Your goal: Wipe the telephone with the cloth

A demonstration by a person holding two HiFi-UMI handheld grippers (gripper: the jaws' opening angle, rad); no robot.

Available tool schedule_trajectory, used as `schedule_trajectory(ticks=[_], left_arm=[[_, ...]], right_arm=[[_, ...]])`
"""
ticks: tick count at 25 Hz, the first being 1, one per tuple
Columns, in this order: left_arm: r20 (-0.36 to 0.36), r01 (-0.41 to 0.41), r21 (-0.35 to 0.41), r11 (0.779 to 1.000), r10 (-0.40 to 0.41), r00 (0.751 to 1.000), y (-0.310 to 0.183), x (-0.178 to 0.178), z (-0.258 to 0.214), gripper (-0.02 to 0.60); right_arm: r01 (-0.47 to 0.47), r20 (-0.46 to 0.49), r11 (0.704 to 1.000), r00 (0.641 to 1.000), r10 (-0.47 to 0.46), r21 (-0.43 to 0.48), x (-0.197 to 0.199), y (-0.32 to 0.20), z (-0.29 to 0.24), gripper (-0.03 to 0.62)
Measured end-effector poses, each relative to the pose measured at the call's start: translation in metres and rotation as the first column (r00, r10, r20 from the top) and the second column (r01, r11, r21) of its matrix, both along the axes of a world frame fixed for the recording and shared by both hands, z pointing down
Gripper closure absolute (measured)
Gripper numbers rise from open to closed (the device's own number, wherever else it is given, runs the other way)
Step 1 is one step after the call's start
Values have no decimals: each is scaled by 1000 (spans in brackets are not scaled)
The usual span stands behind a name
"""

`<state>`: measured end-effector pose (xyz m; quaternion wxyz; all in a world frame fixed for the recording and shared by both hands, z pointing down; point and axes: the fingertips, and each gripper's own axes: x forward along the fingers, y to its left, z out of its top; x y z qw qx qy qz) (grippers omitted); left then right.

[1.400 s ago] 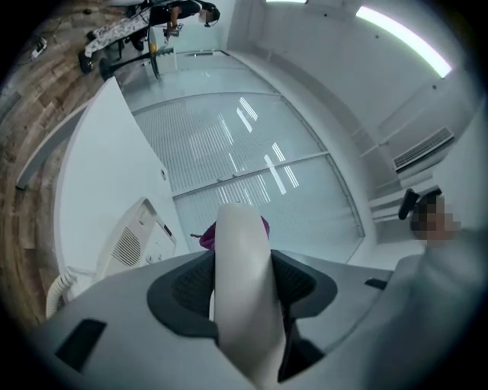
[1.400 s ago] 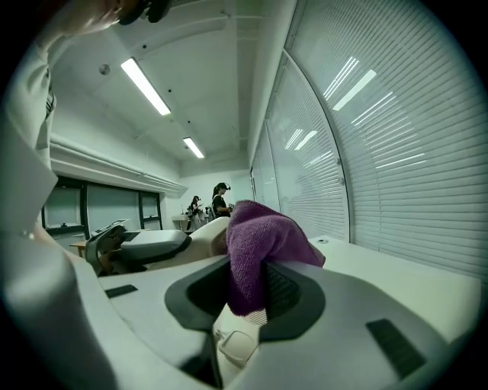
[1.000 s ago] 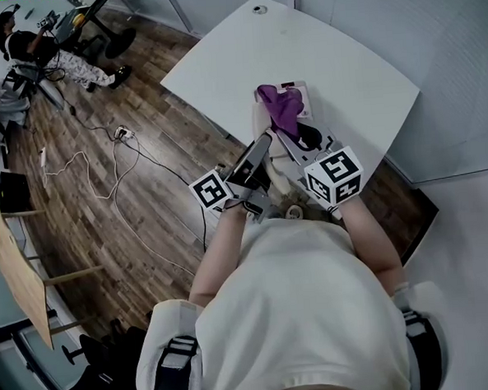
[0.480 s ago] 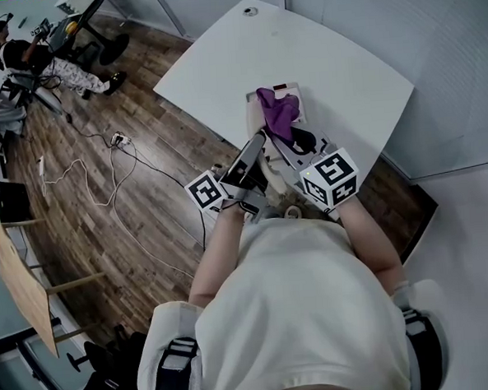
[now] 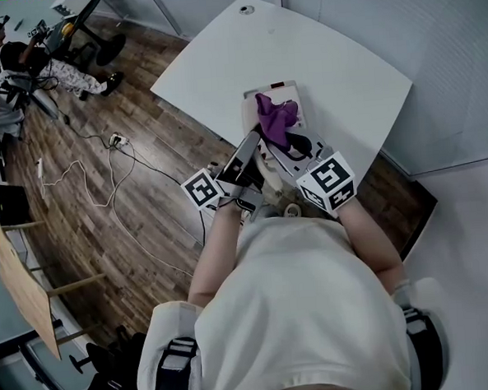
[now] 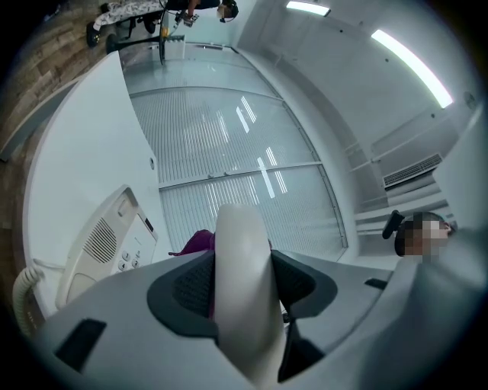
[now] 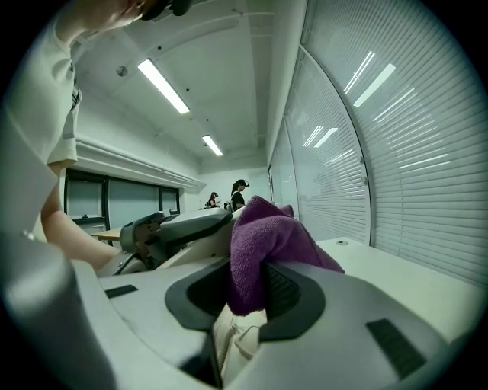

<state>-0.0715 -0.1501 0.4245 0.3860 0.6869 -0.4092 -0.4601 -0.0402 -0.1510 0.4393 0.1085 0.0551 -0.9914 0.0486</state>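
Telephone in cream plastic, in two parts. Its base [image 6: 103, 244], with a speaker grille and a keypad, lies flat near the desk [image 5: 219, 51] edge closest to the person, its long axis running away from them. Its handset [image 6: 240, 236], a smooth rounded bar, is off the base and clamped lengthwise in the left gripper [image 6: 244, 286], with the free end pointing away from the person and slightly up. The right gripper [image 7: 248, 293] is clamped on a bunched purple cloth [image 7: 267, 236] just past the handset's tip, over the base.
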Motion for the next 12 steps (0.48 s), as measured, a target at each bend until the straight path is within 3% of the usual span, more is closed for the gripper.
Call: schedule_trajectory(ticks=[12], left_arm=[[4,4,5,1000,-4,1000,0,-2,4,351]], right_arm=[[112,-18,994,994,-112,16,1,24,9,497]])
